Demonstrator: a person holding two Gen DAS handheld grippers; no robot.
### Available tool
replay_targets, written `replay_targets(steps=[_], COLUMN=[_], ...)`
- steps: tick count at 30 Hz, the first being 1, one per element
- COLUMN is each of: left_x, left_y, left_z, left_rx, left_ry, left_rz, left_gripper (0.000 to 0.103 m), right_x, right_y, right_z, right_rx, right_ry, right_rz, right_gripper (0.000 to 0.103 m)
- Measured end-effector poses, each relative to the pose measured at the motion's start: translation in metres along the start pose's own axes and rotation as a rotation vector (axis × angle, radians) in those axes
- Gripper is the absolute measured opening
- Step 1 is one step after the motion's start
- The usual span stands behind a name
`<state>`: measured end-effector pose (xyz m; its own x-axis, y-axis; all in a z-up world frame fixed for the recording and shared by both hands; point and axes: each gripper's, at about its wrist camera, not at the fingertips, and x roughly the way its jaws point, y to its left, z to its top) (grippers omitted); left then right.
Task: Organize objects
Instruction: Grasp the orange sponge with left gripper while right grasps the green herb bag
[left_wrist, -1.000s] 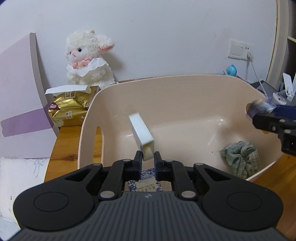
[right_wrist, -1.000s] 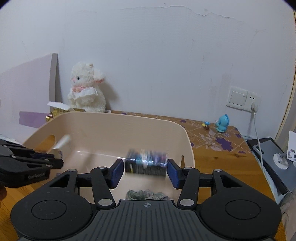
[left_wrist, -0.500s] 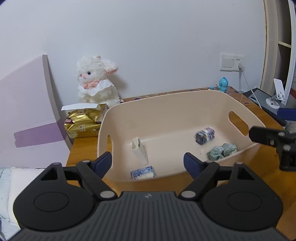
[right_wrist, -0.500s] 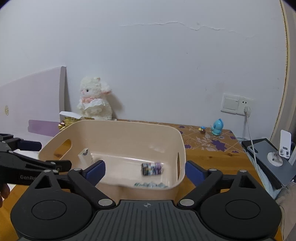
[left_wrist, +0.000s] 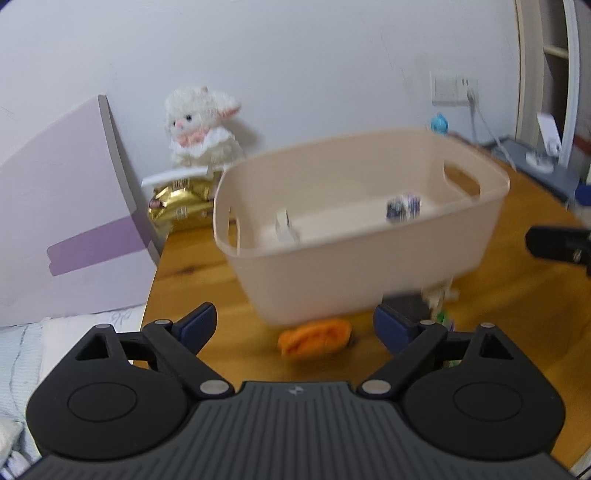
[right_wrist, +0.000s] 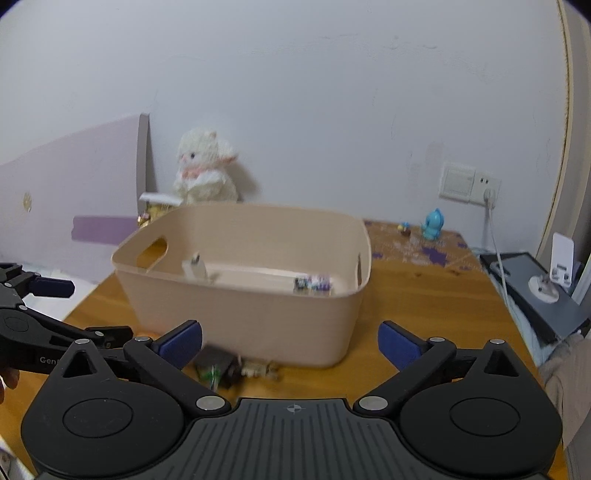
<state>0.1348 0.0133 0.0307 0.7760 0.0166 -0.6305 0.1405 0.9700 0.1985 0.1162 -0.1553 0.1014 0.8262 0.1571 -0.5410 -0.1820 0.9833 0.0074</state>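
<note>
Both claws spread, empty: left gripper (left_wrist: 294, 326), right gripper (right_wrist: 290, 341). Orange cloth (left_wrist: 314, 338) on table just before basket (left_wrist: 369, 273) (blurred). Next: centre jaws over cloth, pinch low

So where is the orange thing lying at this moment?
In the left wrist view the orange thing lies on the wooden table, just in front of the beige bin, outside it, between the open left gripper's fingers.
</note>
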Motion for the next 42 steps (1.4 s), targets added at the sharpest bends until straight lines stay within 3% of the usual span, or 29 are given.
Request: replay_targets(steps=[15,25,35,42], left_x=[0.021,0.045,0.084,0.103], left_y=[0.003,0.007,0.023,0.024], left_z=[-0.058,-0.065,-0.055,-0.047], left_rx=[0.024,0.014,-0.180,-0.199], left_ry=[0.135,0.136,0.126,0.074], left_rz=[-0.010,-0.056,-0.095,-0.062], left_gripper=[0.093,0.093,0.099,0.103], right_x=[0.033,0.066,0.088,0.095], right_y=[0.038,0.037,0.025,0.016], right_z=[-0.065,-0.079,-0.077,-0.075], right_rx=[-0.048,-0.057,-0.041,-0.019], right_ry=[0.201,0.271,0.241,0.208], right_rz=[0.065,0.046,0.030,0.008], right_gripper=[0.103,0.097,0.095,0.090])
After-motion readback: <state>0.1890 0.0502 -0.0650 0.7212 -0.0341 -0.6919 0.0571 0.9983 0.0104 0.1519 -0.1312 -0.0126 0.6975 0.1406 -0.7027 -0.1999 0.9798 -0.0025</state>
